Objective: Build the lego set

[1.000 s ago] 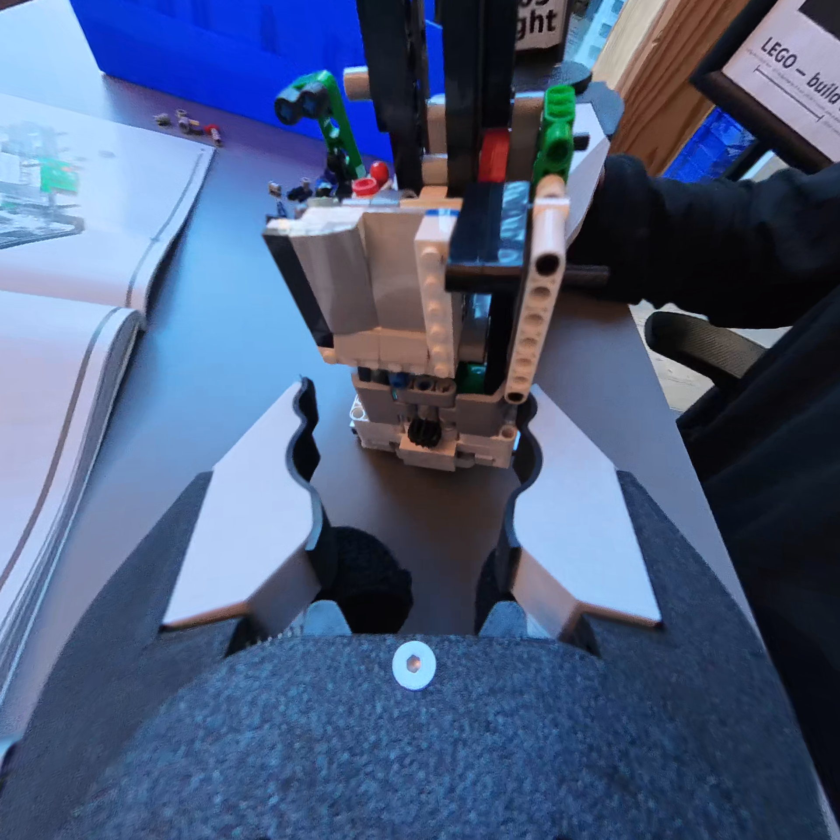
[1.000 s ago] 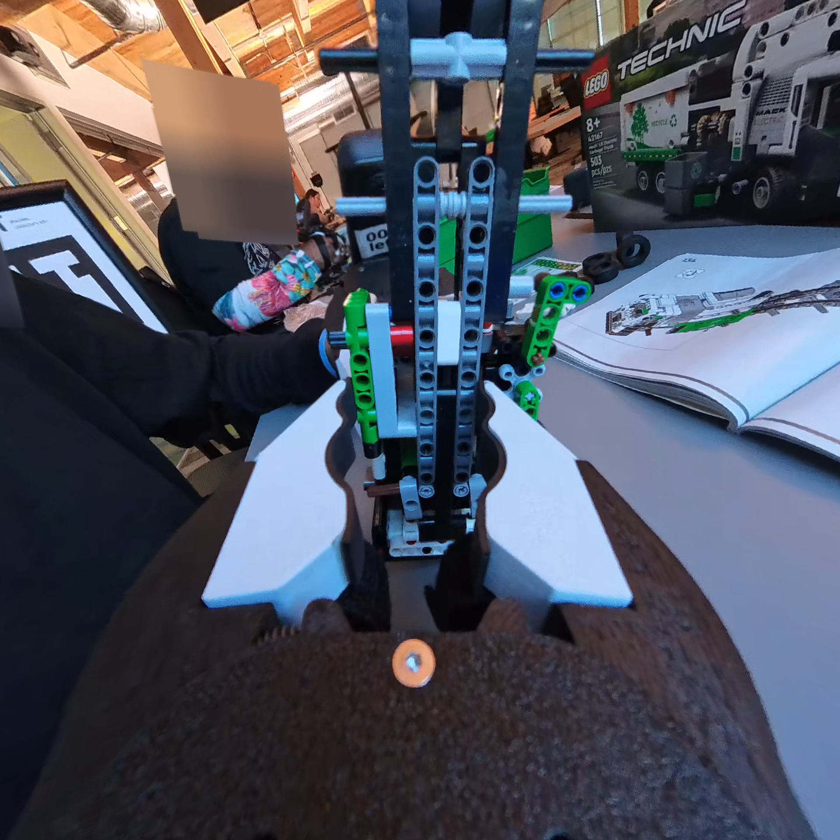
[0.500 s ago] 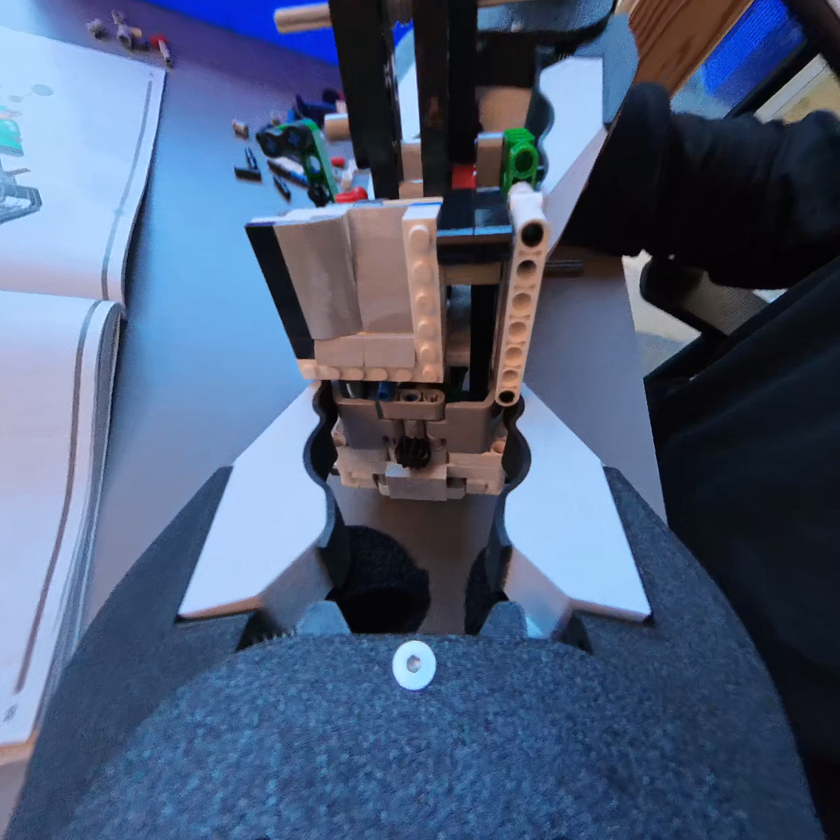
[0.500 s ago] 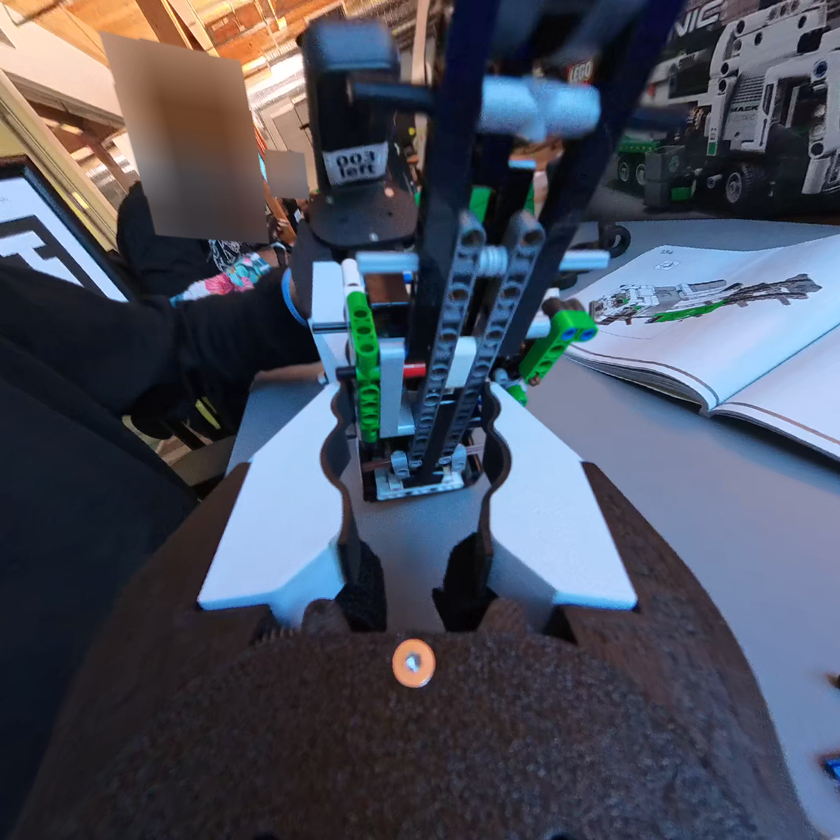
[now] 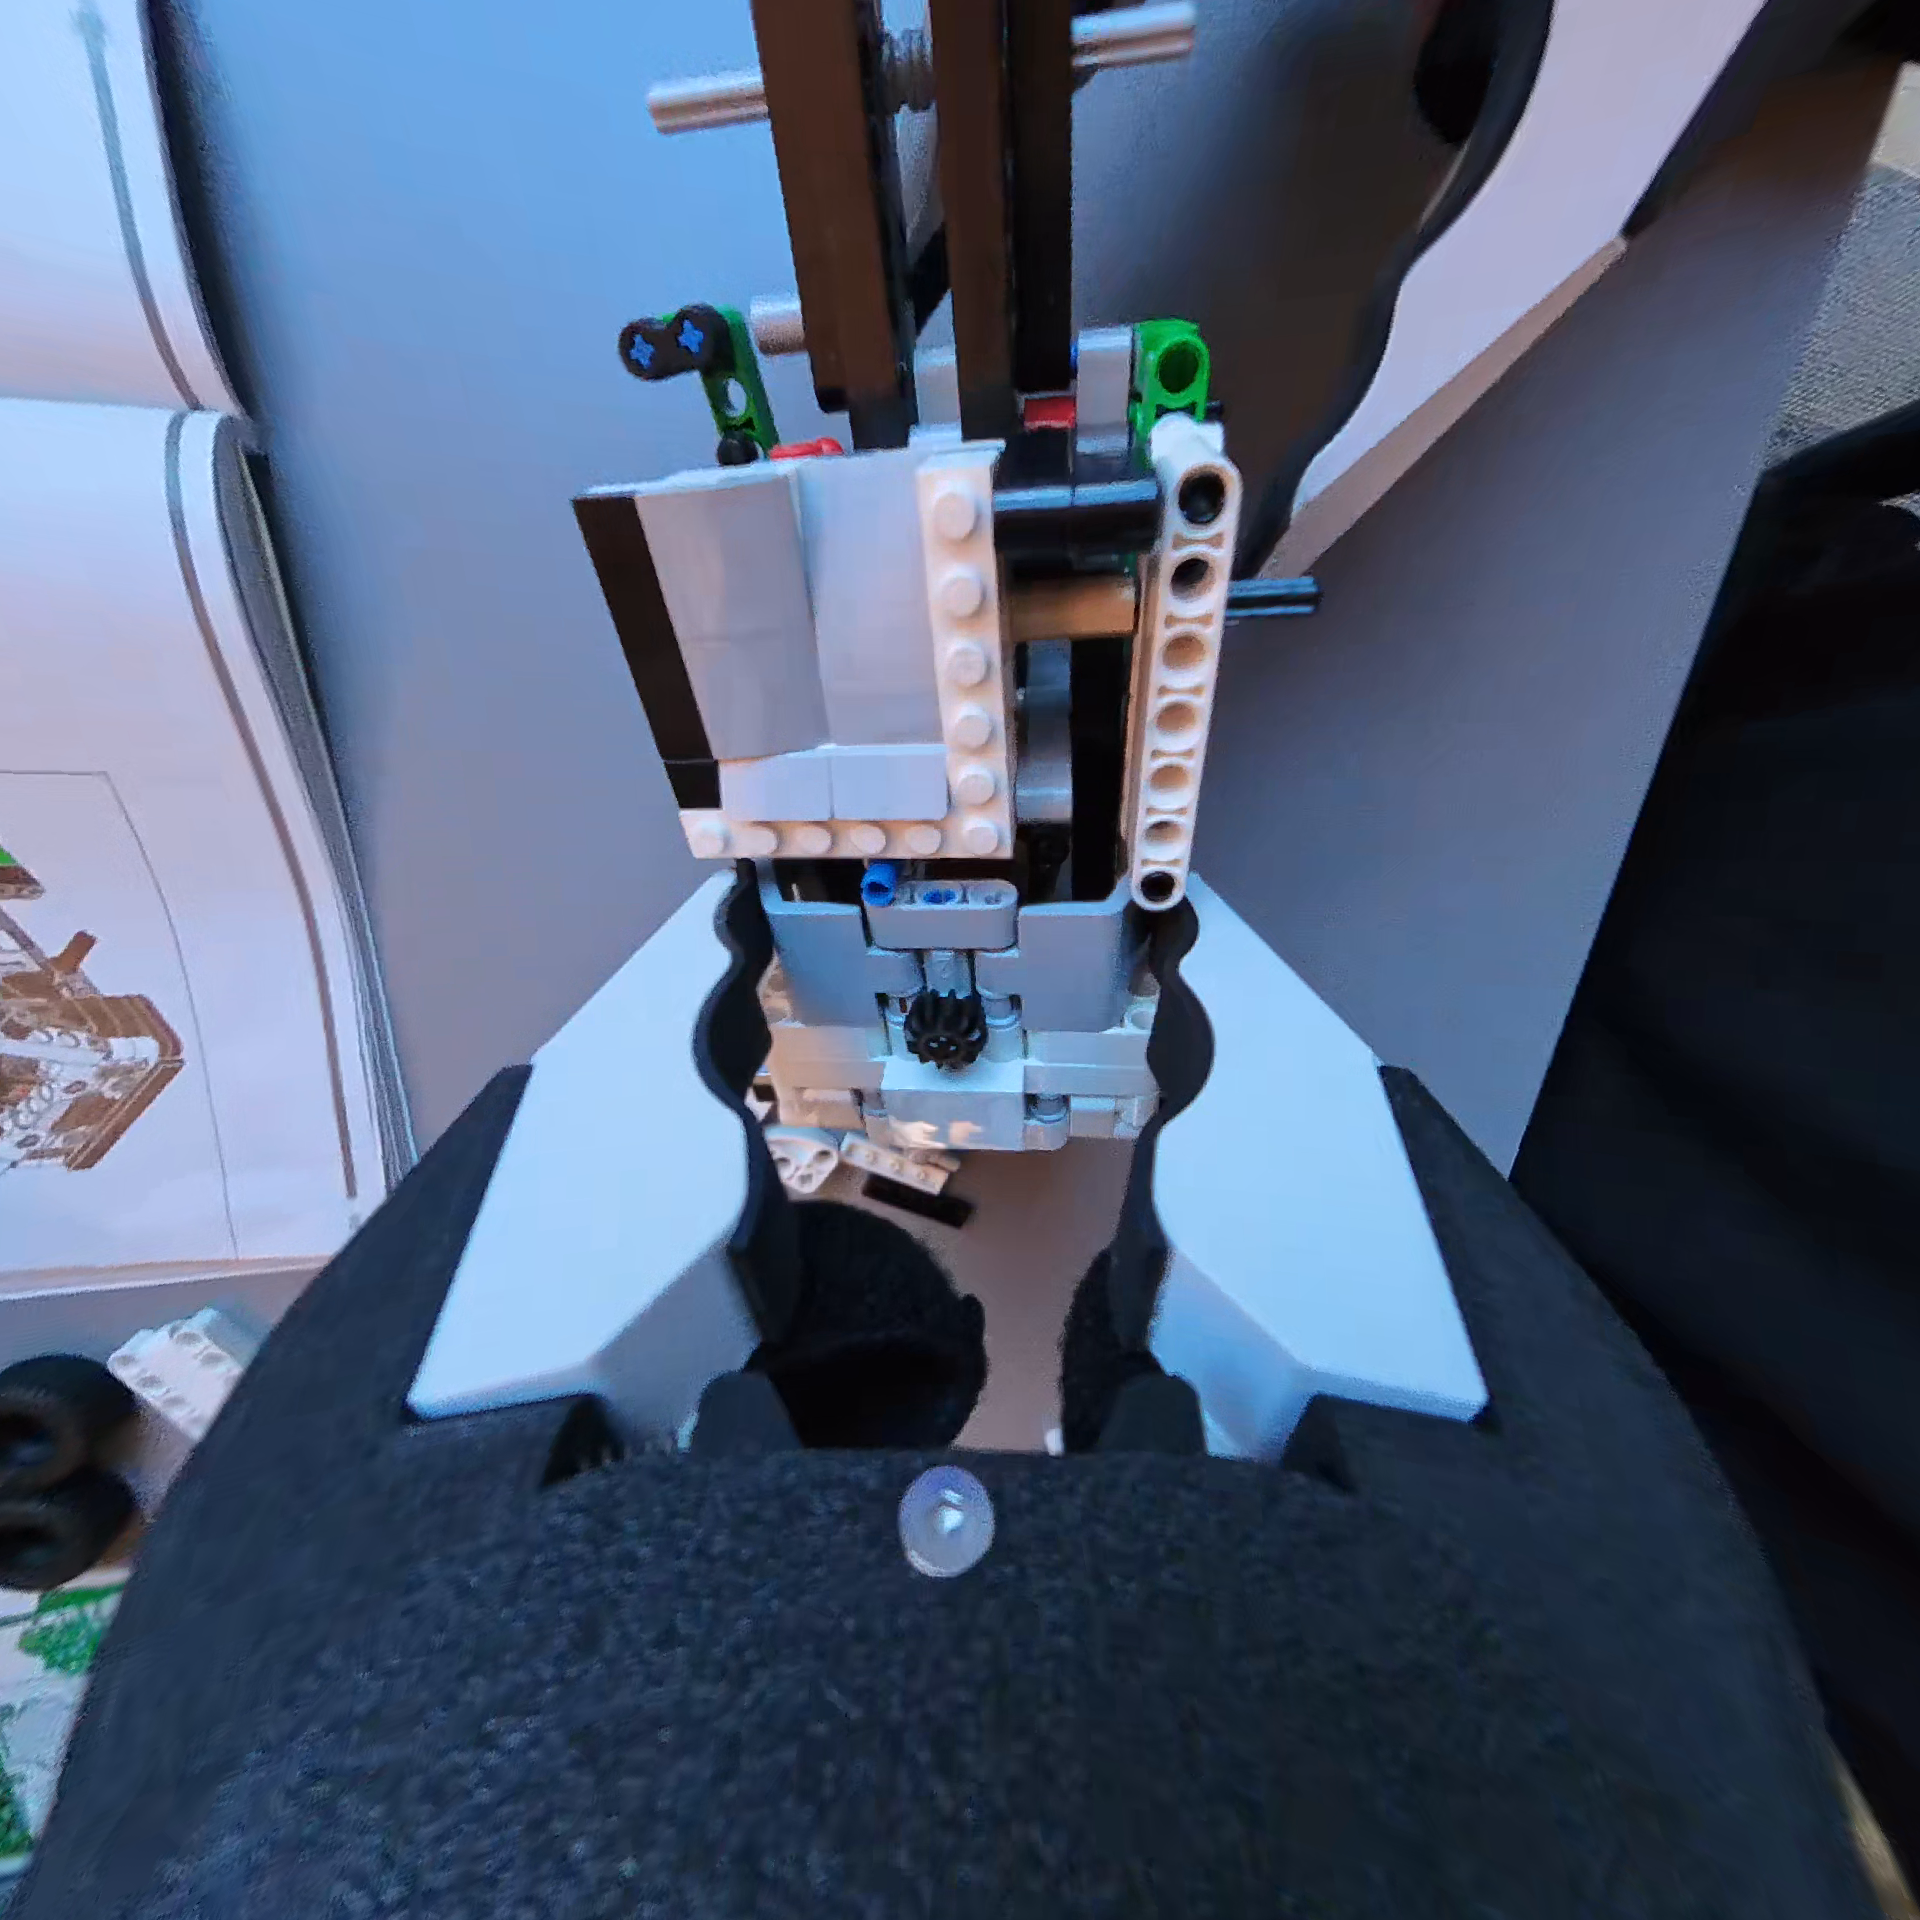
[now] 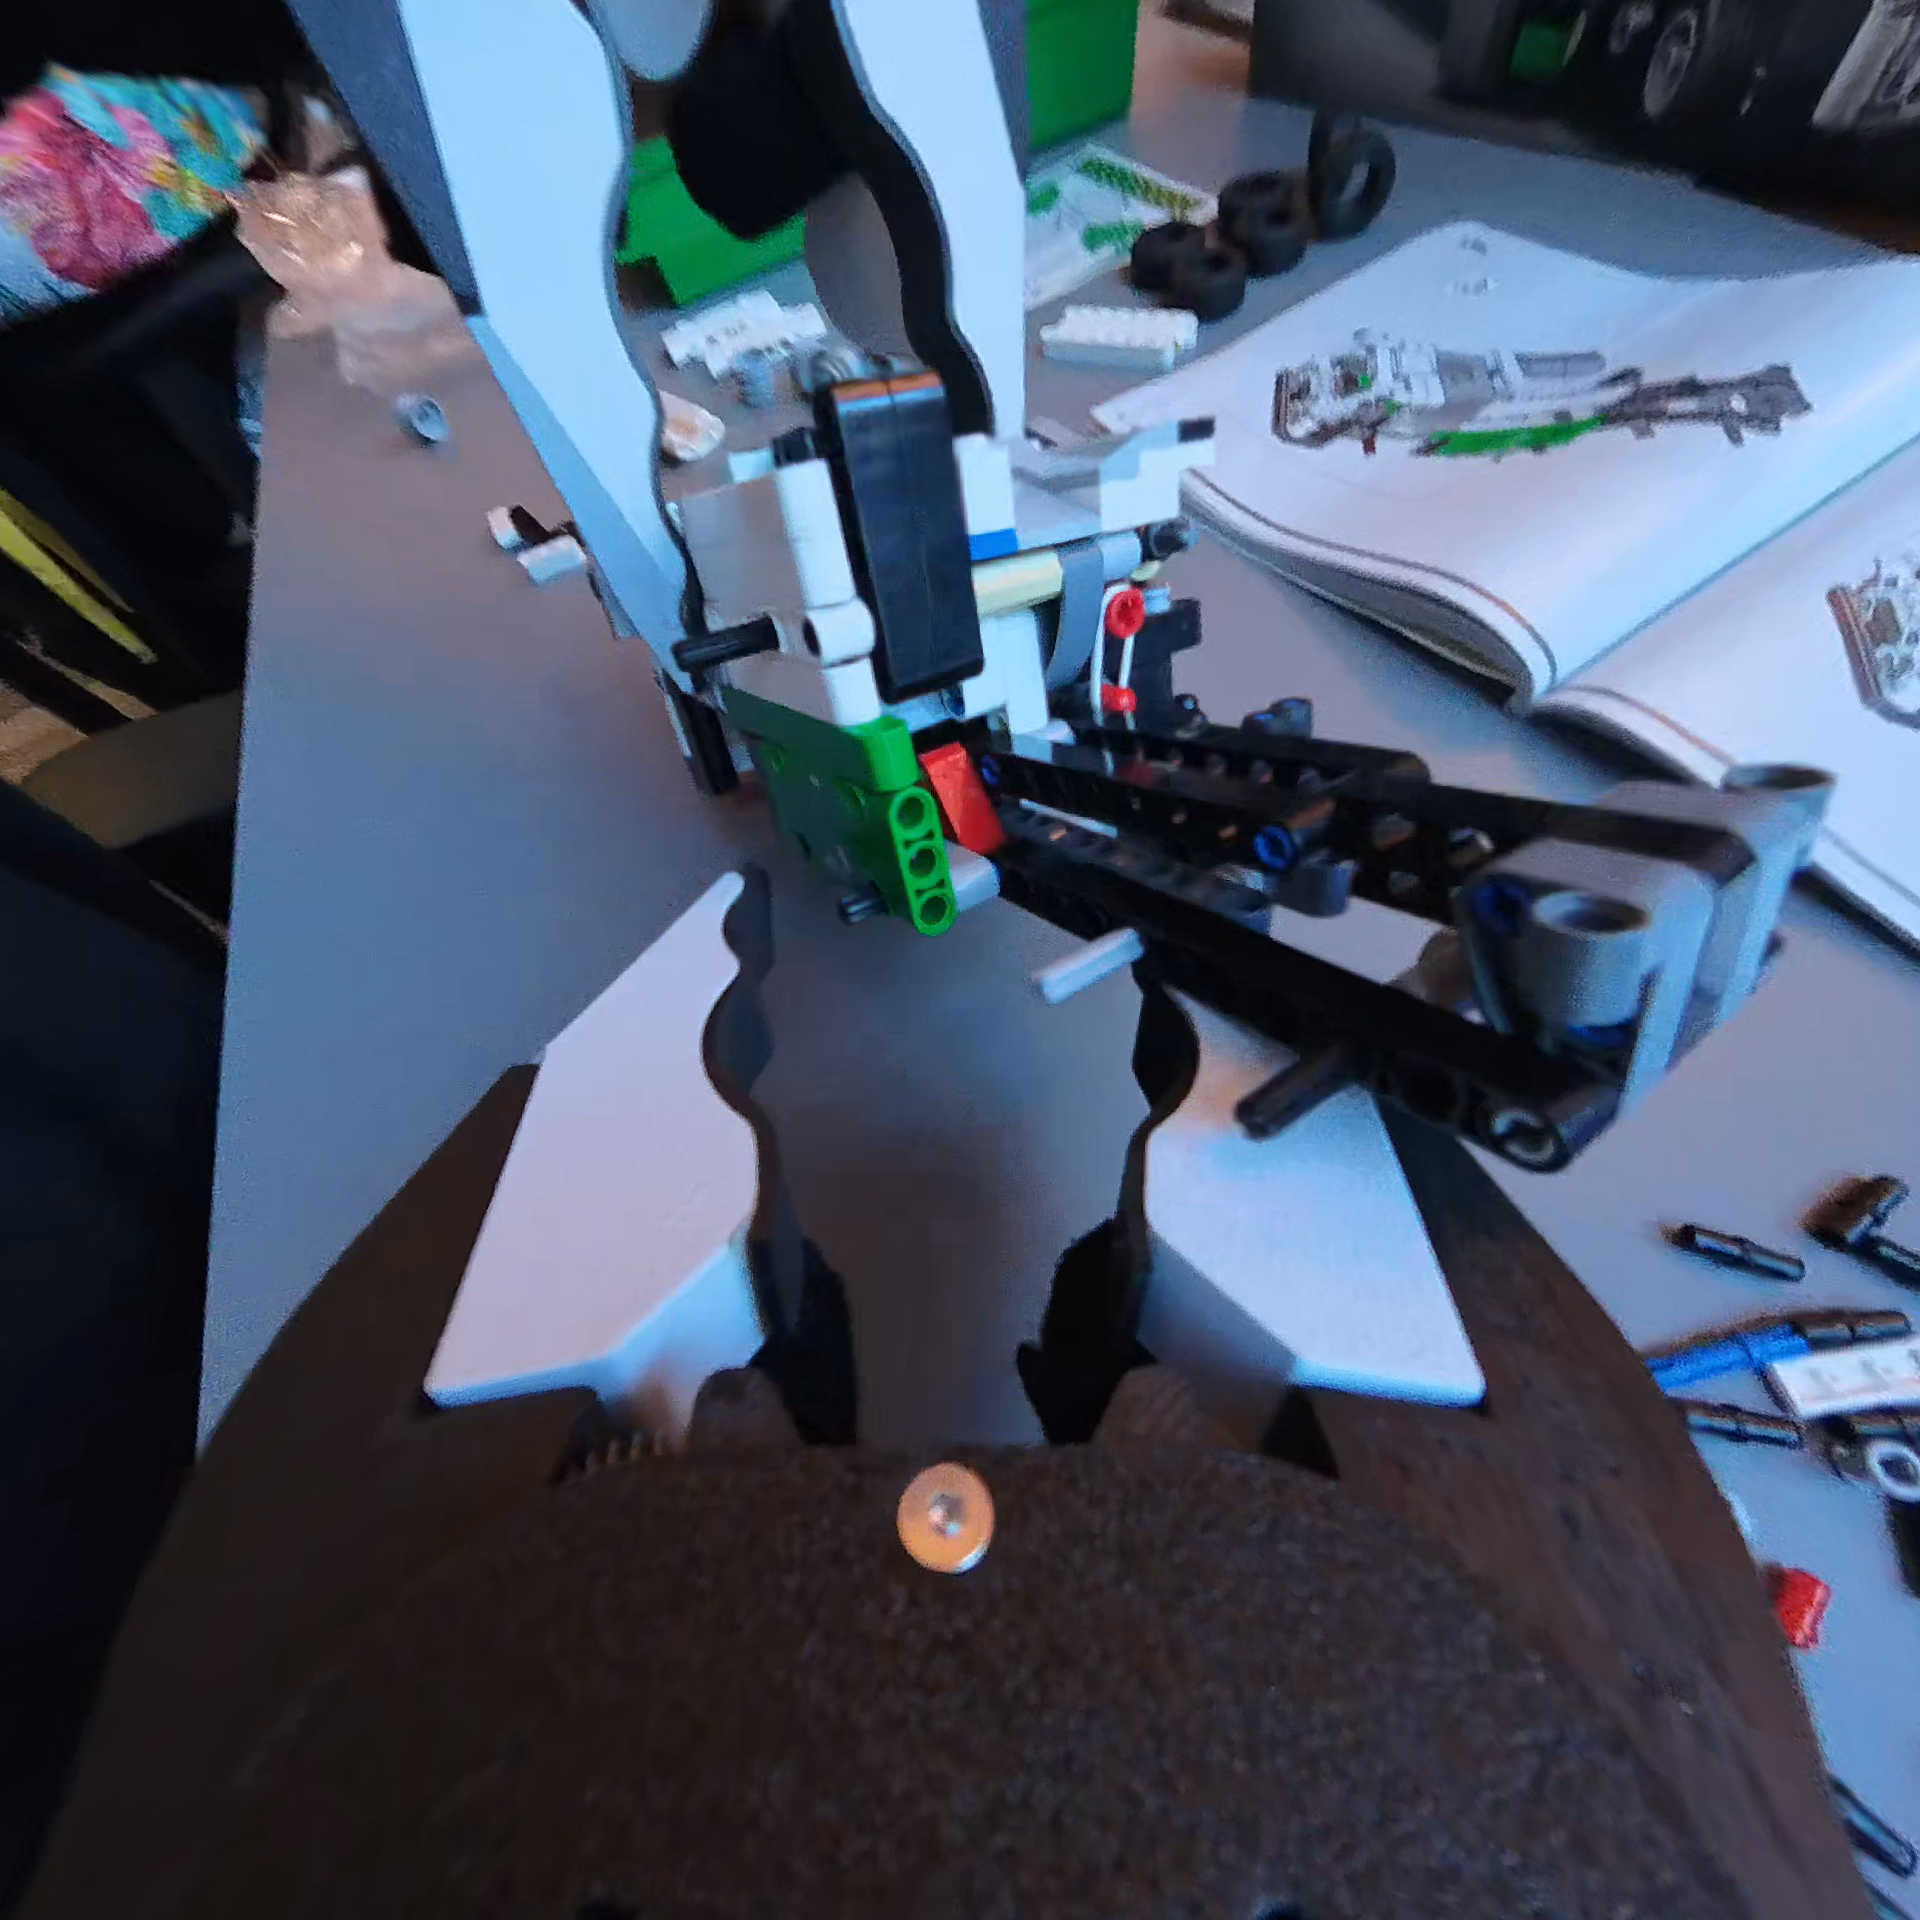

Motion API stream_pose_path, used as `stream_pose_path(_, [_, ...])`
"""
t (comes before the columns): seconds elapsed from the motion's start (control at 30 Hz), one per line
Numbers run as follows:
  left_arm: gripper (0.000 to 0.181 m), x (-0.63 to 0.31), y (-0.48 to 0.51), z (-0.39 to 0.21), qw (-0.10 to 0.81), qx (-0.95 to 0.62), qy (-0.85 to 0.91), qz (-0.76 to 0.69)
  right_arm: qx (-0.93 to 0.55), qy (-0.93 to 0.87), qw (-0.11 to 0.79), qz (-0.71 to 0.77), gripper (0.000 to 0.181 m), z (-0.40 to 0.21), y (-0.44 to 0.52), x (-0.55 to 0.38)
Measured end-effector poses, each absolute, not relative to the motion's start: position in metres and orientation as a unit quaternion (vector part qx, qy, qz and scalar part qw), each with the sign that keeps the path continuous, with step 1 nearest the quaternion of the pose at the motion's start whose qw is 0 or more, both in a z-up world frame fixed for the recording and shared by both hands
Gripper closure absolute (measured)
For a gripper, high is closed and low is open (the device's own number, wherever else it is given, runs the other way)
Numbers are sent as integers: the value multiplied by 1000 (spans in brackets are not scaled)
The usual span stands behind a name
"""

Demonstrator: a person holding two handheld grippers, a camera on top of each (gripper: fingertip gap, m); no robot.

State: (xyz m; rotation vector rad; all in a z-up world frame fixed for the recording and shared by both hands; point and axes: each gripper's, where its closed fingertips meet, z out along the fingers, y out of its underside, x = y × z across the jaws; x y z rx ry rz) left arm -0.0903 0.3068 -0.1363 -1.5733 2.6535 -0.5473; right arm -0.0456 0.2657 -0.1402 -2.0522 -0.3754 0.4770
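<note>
The partly built lego model (image 5: 894, 665) has white and grey bricks, green beams and a long black beam frame (image 6: 1299, 862). My left gripper (image 5: 954, 920) is shut on the model's grey base and holds it over the grey table. In the right wrist view the left gripper's white fingers (image 6: 540, 312) come down from the top onto the model (image 6: 904, 582). The black frame points right and toward the camera. My right gripper (image 6: 945, 935) is open and empty, just short of the green beam (image 6: 914, 852). One of its fingers (image 5: 1507, 208) shows beyond the model in the left wrist view.
An open instruction booklet (image 6: 1558, 468) lies right of the model and also shows in the left wrist view (image 5: 104, 935). Black tyres (image 6: 1247, 229), white bricks (image 6: 1122, 332) and a green bin (image 6: 707, 229) lie behind. Loose pins and small parts (image 6: 1766, 1351) lie at right. A person's dark sleeve (image 5: 1766, 935) is close by.
My left gripper closed on the model's base. My right gripper let go of the model, opened and drew back. The model tilted from upright, its black frame now pointing sideways.
</note>
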Motion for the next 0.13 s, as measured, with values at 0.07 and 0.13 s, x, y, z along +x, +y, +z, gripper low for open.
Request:
stream_pose_path(0.07, [109,-90,309,-138,-8,-520,840,-156,-852,-141,467,191,110,-146,267,-41])
stream_pose_path(0.13, [108,-90,312,-140,-19,-538,832,-139,-864,-125,449,191,106,-153,267,-37])
